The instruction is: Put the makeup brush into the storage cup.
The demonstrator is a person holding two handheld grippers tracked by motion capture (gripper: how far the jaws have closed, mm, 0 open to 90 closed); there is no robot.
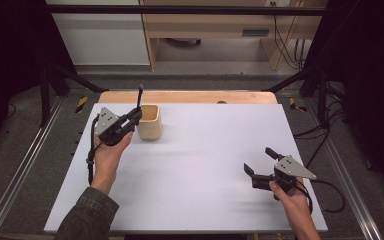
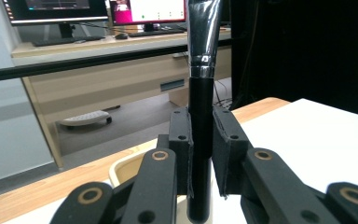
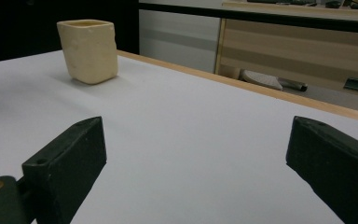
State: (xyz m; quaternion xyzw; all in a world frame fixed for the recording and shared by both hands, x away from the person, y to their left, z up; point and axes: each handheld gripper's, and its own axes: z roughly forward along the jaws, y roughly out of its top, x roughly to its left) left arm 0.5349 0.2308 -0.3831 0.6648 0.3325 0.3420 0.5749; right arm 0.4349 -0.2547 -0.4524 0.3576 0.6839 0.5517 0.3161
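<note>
Near the table's (image 1: 190, 200) front right corner, the right gripper (image 1: 261, 161) rests low with jaws spread wide and nothing between them. Bare white surface stretches from it to the far left corner. There the left gripper (image 1: 134, 119) is clenched on a black-handled brush (image 2: 200, 140), held upright just beside the cream cup (image 1: 149, 121). The left gripper view reveals the brush's silver ferrule and dark bristles.

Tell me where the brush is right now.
In the high view the brush stands upright at far left, clamped in the left tongs, beside the cream cup.
</note>
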